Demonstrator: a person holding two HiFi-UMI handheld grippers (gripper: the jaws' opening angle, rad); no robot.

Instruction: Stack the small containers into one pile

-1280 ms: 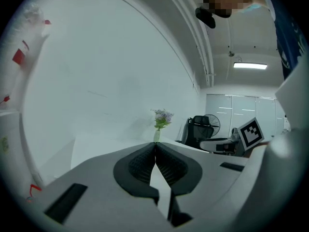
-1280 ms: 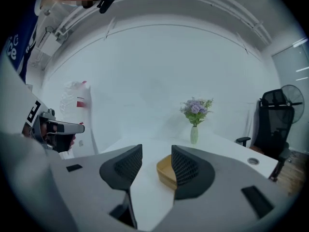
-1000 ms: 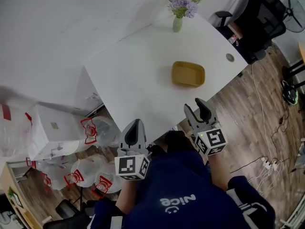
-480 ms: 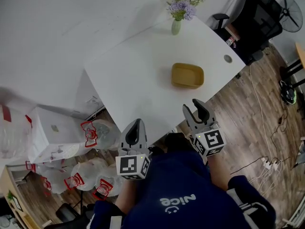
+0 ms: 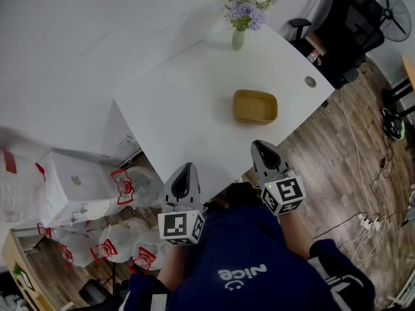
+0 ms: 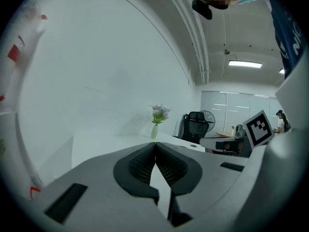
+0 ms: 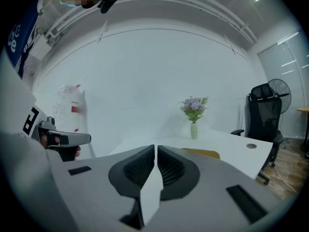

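Standing at the near edge of the white surface [image 5: 181,102], the person holds a tool in each hand, both pointing roughly across it and both short of the task item. Entry for the left tongs [image 5: 185,169]: jaws together, ribbed pads meeting at the tip, nothing between them, positioned off the near-left edge. Entry for the right tongs [image 5: 262,149]: jaws have just been closing and now stand together, with only a hairline slit between the pads and nothing caught there, positioned at the near-right edge. Task item, the yellow container [image 5: 255,106]: shallow, rectangular with rounded corners, open side up, resting on the right half of the surface, well apart from both tools and nearer the right one. Cannot tell whether it is one piece or several nested. In the right gripper view its rim shows just beyond the right jaw. Other items: a vase of purple flowers [image 5: 239,37] upright at the far edge, beyond the container; a round cable hole [image 5: 310,81] to the container's right; an office chair [image 5: 343,24] and a floor fan [image 5: 391,5] past the far-right corner; a white box [image 5: 74,190] and clear bags [image 5: 123,235] with red print low on the left.
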